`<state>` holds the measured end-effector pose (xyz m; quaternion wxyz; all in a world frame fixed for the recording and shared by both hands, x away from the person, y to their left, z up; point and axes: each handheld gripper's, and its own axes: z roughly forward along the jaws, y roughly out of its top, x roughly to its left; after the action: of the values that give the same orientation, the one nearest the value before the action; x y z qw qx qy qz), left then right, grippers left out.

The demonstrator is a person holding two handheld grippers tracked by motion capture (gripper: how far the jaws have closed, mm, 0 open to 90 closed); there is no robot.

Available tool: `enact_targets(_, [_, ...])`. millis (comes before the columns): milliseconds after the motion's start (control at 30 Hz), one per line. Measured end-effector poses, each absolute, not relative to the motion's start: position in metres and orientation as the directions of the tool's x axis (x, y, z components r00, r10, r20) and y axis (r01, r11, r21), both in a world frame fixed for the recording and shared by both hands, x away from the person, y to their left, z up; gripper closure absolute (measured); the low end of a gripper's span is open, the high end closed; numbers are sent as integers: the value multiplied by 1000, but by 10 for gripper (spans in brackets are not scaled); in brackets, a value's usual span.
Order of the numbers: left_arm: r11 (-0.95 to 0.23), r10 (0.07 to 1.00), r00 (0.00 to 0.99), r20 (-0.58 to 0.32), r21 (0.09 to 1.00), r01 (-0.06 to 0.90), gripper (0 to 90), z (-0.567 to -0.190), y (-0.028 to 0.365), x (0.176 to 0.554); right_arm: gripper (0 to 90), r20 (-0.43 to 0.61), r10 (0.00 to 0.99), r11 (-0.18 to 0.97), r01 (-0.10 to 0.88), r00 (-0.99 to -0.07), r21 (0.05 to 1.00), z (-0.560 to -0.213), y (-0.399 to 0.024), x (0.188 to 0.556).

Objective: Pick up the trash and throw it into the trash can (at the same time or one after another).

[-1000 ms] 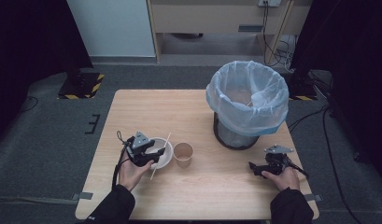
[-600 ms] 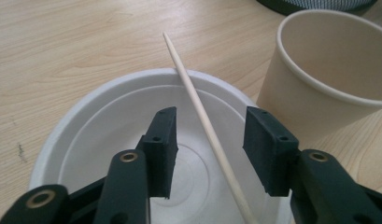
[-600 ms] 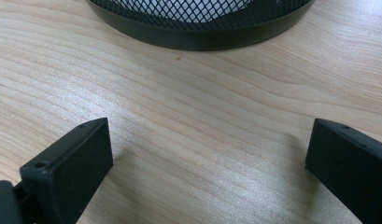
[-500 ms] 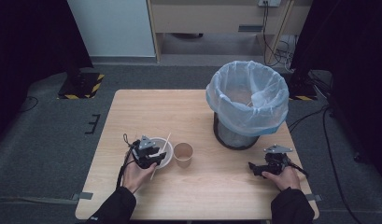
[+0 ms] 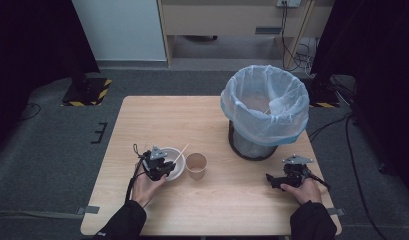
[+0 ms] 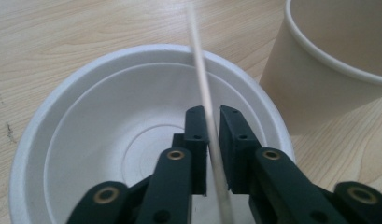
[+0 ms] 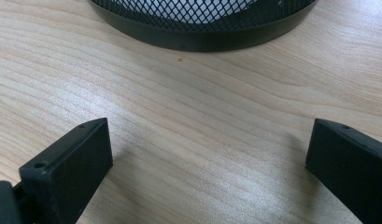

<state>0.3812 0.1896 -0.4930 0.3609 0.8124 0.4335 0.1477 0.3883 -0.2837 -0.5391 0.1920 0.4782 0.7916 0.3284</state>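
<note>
Left gripper [image 6: 208, 126] clamped on stick [image 6: 201, 74] over white bowl [image 6: 86, 121] (paper cup [image 6: 328, 70] beside); right gripper [image 7: 207, 163] jaws wide apart.

- One wooden table [image 5: 217, 210].
- One white bowl [image 5: 176, 165], holding one thin stick [image 6: 203, 88].
- One paper cup [image 5: 196, 166].
- One mesh bin [image 5: 252, 145], lined with one blue bag [image 5: 262, 115].
- Two grippers: left gripper [image 5: 162, 169], right gripper [image 5: 273, 181].

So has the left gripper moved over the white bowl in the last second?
Yes. The left gripper has edged right toward the brown paper cup, now closing on the thin wooden stick over the white bowl.
</note>
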Motion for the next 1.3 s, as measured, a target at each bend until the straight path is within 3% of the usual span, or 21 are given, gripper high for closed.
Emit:
enact_targets(567, [-299,818,569,-84,783,546,851,-471,201,375,8,12,883,326,630,-470,704,-539,-283,388])
enact_targets(1300, [-107,804,582,-119,934,339,852,-392,220,357,7,12,883,326,631,-469,704,-539,-283,388])
